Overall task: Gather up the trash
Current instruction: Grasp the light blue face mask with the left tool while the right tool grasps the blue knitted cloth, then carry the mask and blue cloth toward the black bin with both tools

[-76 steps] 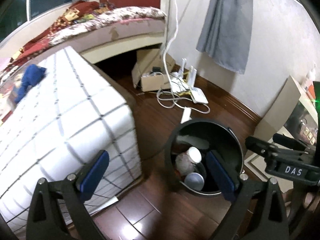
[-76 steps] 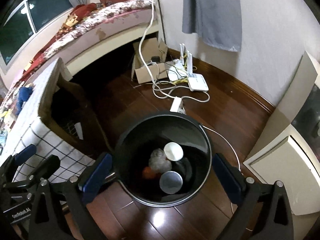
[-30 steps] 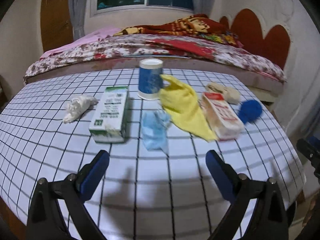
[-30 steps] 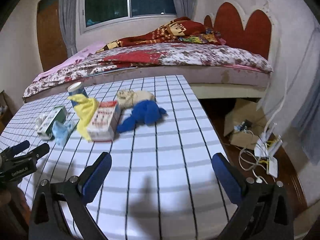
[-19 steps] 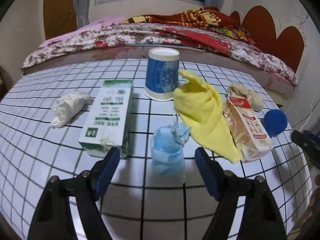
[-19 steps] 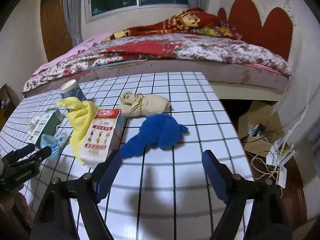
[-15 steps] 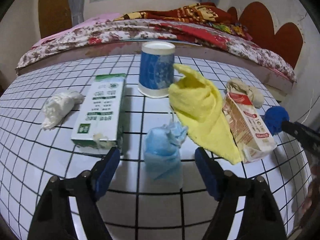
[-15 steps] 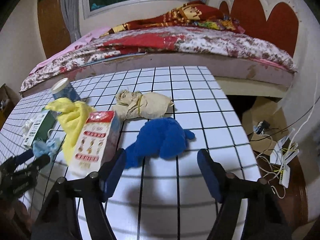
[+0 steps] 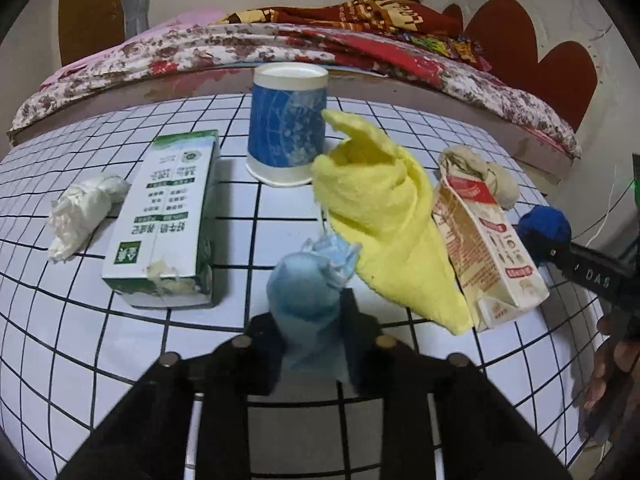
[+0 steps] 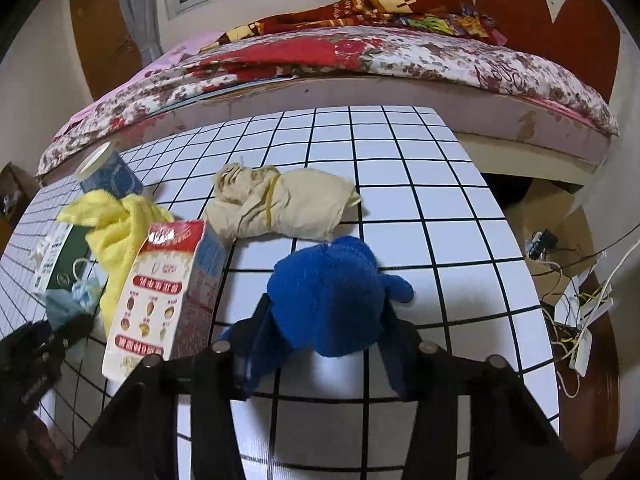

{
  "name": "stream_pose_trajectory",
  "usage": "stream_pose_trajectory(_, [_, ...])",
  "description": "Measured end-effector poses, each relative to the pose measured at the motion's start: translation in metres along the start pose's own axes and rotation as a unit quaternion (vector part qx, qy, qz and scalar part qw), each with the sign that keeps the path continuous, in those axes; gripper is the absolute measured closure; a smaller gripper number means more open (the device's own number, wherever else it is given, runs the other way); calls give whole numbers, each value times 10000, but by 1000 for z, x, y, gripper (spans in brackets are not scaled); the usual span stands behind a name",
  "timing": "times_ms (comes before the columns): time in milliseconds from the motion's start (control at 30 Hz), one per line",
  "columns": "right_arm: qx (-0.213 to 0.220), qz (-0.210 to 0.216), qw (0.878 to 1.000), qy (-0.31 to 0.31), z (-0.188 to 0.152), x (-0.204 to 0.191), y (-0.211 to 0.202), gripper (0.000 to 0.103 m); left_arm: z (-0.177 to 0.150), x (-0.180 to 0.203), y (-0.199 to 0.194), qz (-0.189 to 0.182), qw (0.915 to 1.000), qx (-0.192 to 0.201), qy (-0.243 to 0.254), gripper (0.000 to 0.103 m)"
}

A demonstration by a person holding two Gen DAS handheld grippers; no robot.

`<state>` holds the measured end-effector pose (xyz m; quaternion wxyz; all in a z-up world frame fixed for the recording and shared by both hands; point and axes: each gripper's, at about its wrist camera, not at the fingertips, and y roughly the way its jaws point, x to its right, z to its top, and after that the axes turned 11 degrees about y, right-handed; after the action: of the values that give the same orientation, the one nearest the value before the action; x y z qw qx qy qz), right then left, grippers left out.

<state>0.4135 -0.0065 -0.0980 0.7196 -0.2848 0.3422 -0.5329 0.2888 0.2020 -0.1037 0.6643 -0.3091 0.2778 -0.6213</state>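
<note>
Nearest the left camera: the left gripper (image 9: 312,344) has closed in from wide-spread to pinching the crumpled light-blue mask (image 9: 310,288) on the grid-patterned table (image 9: 400,364).
Nearest the right camera: the right gripper (image 10: 320,344) has likewise narrowed, jaws now pressed against the sides of the blue fuzzy wad (image 10: 332,296); motion blur makes it hard to say how firm that hold is.
What changed: half a second ago both pairs of tongs stood open around these pieces; now each has one.
Meaning for the task: two pieces of rubbish look ready to be lifted, and each probably goes next to a bin, which is out of sight.
Just beyond the mask: a green-and-white carton (image 9: 168,216) lying flat on the left, a yellow cloth (image 9: 384,216) on the right, touching the mask's top.
Right of the cloth: a red-and-white carton (image 9: 484,248) on its side.
Far left: a white tissue ball (image 9: 80,212).
Middle distance: an upturned blue paper cup (image 9: 286,124) and a beige tied bundle (image 10: 280,204).
Farthest: a bed with a floral cover (image 10: 400,52).
</note>
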Motion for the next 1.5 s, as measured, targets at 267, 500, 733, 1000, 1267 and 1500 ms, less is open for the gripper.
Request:
stream_pose_trajectory(267, [339,70,9994,-13,-21,10,-38,60,-12,6,-27,-169,9994,315,25,82])
stream_pose_trajectory(500, [676,165,9975,81,-46,24,-87,60,-26,28,-58,-316,9979,538,163,82])
stream_pose_trajectory(733, [944,224,9951,171,-83,39,-139,60,-43,60,-86,-599,9950,687,415,82])
stream_pose_trajectory(1000, [1247,165,9917,270,-120,65,-200,60,-63,106,-116,-871,9891,849,824,82])
stream_pose_trajectory(1267, [1472,-45,9886,299,-161,96,-251,60,-82,149,-139,-1091,9824,949,1178,82])
stream_pose_trajectory(1500, [1594,-192,9852,594,-181,128,-267,60,-93,191,-150,-1216,9756,1000,1530,82])
